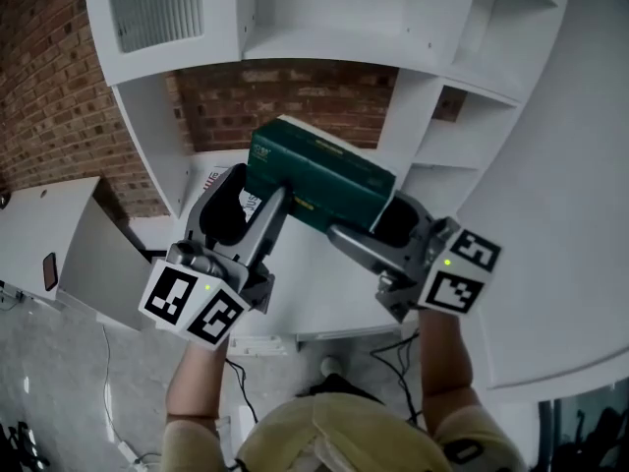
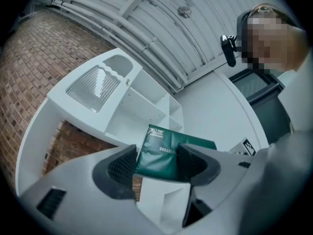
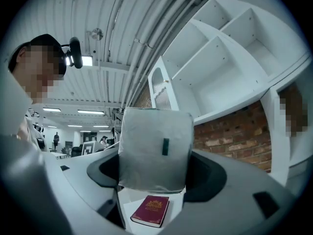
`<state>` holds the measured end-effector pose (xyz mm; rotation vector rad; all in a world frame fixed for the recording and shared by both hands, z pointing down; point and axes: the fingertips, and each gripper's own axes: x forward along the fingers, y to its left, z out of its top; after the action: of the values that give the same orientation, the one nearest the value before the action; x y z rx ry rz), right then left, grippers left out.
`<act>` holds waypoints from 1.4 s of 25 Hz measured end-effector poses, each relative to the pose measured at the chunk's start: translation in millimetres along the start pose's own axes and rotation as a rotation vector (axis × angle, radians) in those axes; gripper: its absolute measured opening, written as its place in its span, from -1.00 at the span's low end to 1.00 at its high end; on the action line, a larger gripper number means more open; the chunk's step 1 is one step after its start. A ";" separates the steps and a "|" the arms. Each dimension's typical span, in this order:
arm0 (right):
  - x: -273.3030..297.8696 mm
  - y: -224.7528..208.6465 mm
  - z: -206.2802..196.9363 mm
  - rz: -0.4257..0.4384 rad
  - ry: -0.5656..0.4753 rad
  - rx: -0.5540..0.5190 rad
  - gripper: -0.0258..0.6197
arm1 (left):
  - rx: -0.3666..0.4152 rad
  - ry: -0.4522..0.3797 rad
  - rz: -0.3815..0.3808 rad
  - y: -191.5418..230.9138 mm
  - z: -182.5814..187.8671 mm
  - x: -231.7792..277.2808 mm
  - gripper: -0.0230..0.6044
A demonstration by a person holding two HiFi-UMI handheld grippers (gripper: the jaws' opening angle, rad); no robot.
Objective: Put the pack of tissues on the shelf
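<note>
A: Status of the pack (image 1: 319, 175)?
B: We find it held aloft, spanning both tools: left tool (image 2: 156, 163) clamped on one end, right tool (image 3: 154, 170) spread wide yet gripping the other end.
A: And the shelf (image 1: 334, 13)?
B: Ahead of and above both tools, pack not yet on it. We judge lifting done; placing and release are left.

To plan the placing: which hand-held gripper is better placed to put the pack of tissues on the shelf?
Probably the right hand-held gripper: it clamps the pack of tissues squarely across its end, with the shelf ahead. The left hand-held gripper holds only its edge.
</note>
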<state>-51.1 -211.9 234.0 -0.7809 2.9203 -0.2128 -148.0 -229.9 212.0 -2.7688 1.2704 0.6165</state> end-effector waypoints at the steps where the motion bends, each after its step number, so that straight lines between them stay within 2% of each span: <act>1: 1.3 -9.1 5.6 0.004 -0.008 -0.006 0.14 | 0.016 -0.007 -0.001 1.7 1.7 10.2 -0.06; 13: -2.5 -101.2 85.2 -0.019 -0.072 -0.114 0.14 | 0.187 -0.058 -0.002 4.9 26.9 129.8 -0.07; 19: -4.8 -108.3 97.1 -0.059 -0.114 -0.149 0.14 | 0.275 -0.062 -0.021 2.1 35.4 144.9 -0.07; 28: 14.6 -171.5 133.4 -0.144 -0.094 -0.202 0.14 | 0.453 -0.003 0.055 30.8 41.1 215.9 -0.07; 35: 31.5 -203.1 138.1 -0.227 -0.081 -0.237 0.14 | 0.502 0.093 0.116 55.5 32.0 245.0 -0.07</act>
<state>40.5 -416.6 129.0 -1.1289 2.8088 0.1466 -55.9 -437.5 100.0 -2.3443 1.3810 0.1394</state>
